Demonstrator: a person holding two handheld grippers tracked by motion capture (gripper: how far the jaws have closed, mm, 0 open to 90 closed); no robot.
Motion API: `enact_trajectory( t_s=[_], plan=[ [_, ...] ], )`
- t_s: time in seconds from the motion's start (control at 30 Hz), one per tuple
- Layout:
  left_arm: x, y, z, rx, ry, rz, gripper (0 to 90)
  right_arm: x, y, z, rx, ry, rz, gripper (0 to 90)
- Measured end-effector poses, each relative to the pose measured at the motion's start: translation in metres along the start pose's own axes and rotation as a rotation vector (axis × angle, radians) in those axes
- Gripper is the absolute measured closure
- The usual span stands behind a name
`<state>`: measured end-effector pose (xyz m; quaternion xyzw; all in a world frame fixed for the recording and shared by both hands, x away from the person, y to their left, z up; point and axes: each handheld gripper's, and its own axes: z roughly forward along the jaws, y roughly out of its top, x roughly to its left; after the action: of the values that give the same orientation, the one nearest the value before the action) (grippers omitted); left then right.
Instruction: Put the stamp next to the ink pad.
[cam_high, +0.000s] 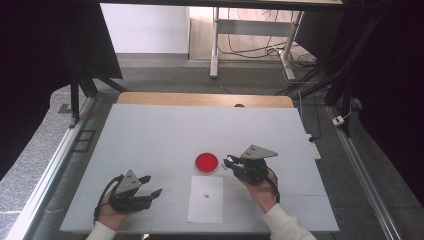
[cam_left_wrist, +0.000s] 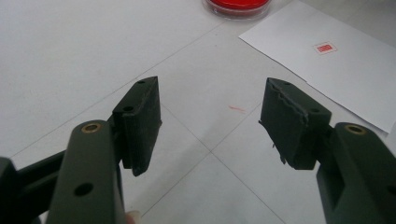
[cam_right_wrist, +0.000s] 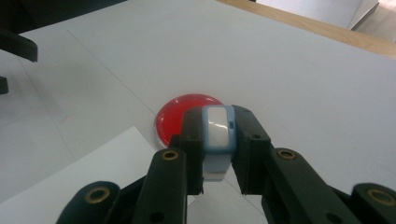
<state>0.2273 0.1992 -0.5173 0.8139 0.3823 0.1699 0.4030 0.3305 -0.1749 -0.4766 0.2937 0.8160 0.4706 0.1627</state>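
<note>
A round red ink pad (cam_high: 206, 162) sits near the middle of the white table; it also appears as the ink pad (cam_right_wrist: 180, 116) and the ink pad (cam_left_wrist: 238, 7). Below it lies a white paper sheet (cam_high: 206, 199) bearing a small red stamp mark (cam_high: 206, 195), the same stamp mark (cam_left_wrist: 324, 47) showing on the sheet (cam_left_wrist: 327, 70). My right gripper (cam_high: 231, 162) is shut on a small blue-and-white stamp (cam_right_wrist: 217, 140), held just right of the ink pad. My left gripper (cam_high: 152, 186) stands open with nothing between its fingers, left of the paper; the gripper (cam_left_wrist: 210, 126) hovers over bare table.
The white tabletop (cam_high: 165, 130) has a wooden strip (cam_high: 200, 99) along its far edge. Beyond it are a desk frame with cables (cam_high: 260, 50) and black stands at both sides. A faint red smear (cam_left_wrist: 237, 108) marks the table near my left gripper.
</note>
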Motion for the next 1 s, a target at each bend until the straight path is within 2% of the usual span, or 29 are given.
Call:
enact_trajectory(
  t_s=[0.13, 0.37, 0.67, 1.0],
  plan=[
    [0.001, 0.000, 0.001, 0.004, 0.002, 0.000, 38.2, -0.003, 0.000, 0.006, 0.018, -0.019, -0.019, 74.6],
    [0.001, -0.001, 0.002, 0.007, 0.002, 0.001, 38.0, -0.010, -0.002, 0.019, 0.070, -0.038, -0.020, 74.6],
    [0.000, -0.001, 0.003, 0.013, -0.001, 0.007, 38.0, -0.013, -0.007, 0.031, 0.130, -0.039, -0.028, 74.5],
    [0.000, -0.002, 0.003, 0.013, -0.002, 0.006, 38.0, -0.012, -0.011, 0.039, 0.157, -0.030, -0.029, 74.3]
  ],
)
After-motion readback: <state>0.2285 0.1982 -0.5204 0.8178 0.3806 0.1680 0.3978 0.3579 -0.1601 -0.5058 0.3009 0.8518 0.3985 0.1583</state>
